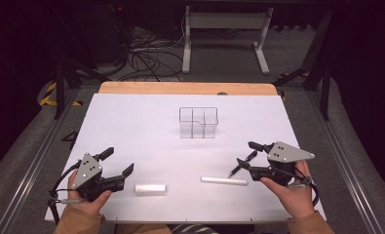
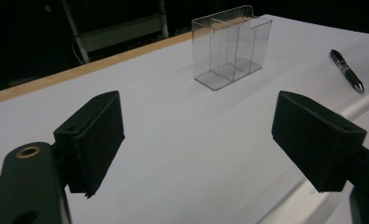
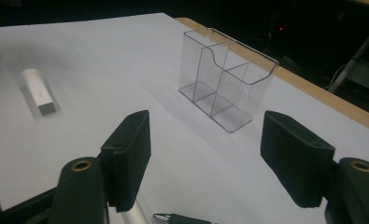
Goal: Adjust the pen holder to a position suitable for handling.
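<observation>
Pen (image 1: 243, 163) lies on counter (image 1: 146, 126) just beside right tongs (image 1: 245, 154), which stand spread and empty, probably lining up to pick it. Left tongs (image 1: 118, 162) spread, idle near white block (image 1: 150, 189). Clear organizer (image 1: 198, 122) waits mid-counter.

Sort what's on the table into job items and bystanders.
Job: black pen, white stick, right gripper by them, open; clear plastic divided holder.
Lying about: short white block; left gripper, open.
</observation>
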